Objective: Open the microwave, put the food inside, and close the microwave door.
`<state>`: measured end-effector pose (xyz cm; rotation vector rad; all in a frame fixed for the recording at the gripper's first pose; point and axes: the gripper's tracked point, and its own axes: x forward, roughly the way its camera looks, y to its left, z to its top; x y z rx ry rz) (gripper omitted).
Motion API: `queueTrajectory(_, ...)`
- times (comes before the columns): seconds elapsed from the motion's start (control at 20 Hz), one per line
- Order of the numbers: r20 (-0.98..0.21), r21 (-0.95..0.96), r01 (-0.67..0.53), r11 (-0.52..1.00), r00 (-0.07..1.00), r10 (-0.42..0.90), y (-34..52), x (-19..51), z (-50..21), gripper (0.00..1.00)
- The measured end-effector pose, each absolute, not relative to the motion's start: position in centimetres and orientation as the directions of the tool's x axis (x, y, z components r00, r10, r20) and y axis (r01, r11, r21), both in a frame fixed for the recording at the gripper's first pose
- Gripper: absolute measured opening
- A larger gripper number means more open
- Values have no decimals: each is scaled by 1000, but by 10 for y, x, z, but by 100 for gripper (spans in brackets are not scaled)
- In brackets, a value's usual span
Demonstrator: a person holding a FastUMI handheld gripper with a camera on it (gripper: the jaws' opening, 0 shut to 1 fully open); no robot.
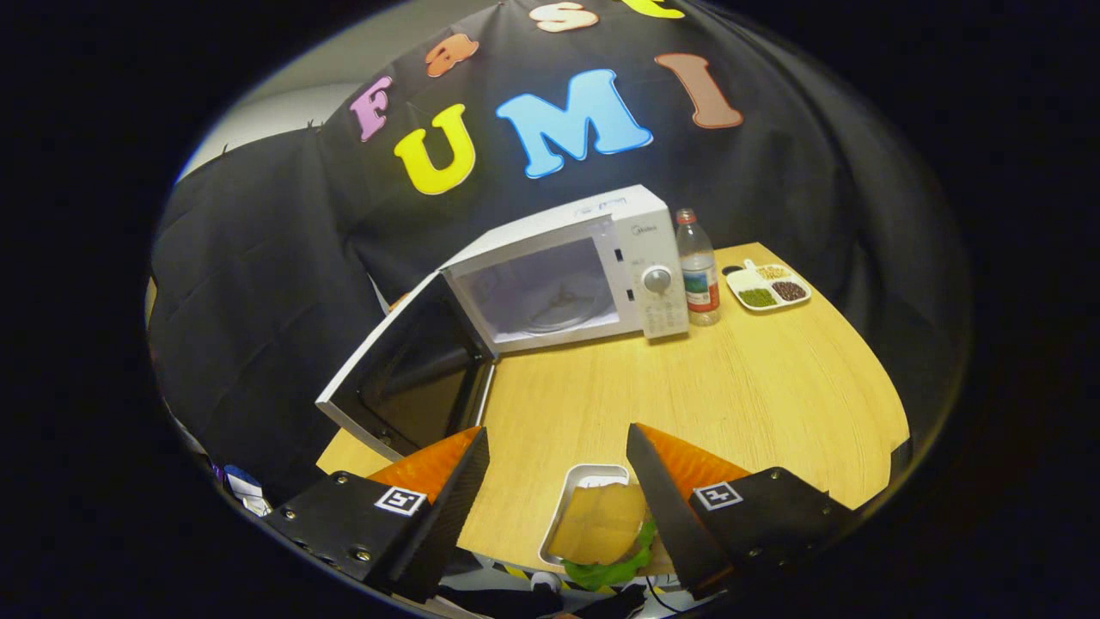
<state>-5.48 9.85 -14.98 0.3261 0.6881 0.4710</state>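
Gripper view looks down along the tongs at a wooden bench. The tongs are spread wide and aren't pinching anything. Sitting between the 2 fingers, near the bench's front edge, is a small white tray with the food in it: looks like a flat tan slice on top of a green leafy bit. The right finger runs just beside the food, maybe overlapping its edge, but I can't tell if it's actually touching.

Beyond the tongs, the white microwave sits at the back of the bench with its door swung fully open toward the left, so you can see the glass turntable inside. A plastic water bottle with a red cap stands right next to the microwave's control panel side, and a little divided dish with greenish and dark fillings is just past that.
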Motion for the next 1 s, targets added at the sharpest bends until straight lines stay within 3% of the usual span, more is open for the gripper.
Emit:
queueTrajectory(0.4, -661, 500, -194, 844, 544, 517, 61, -68, -218, 97)
queueTrajectory(0.8, -697, 622, -81, 779, 395, 598, 74, -92, -255, 94)
queueTrajectory(0.85, -696, 636, -66, 769, 383, 608, 76, -95, -256, 86)
queueTrajectory(0.9, -691, 651, -51, 757, 373, 619, 80, -96, -257, 69)
queueTrajectory(0.95, -691, 660, -33, 751, 366, 623, 82, -97, -257, 66)
queueTrajectory(1.0, -688, 673, -21, 740, 351, 635, 88, -99, -260, 57)
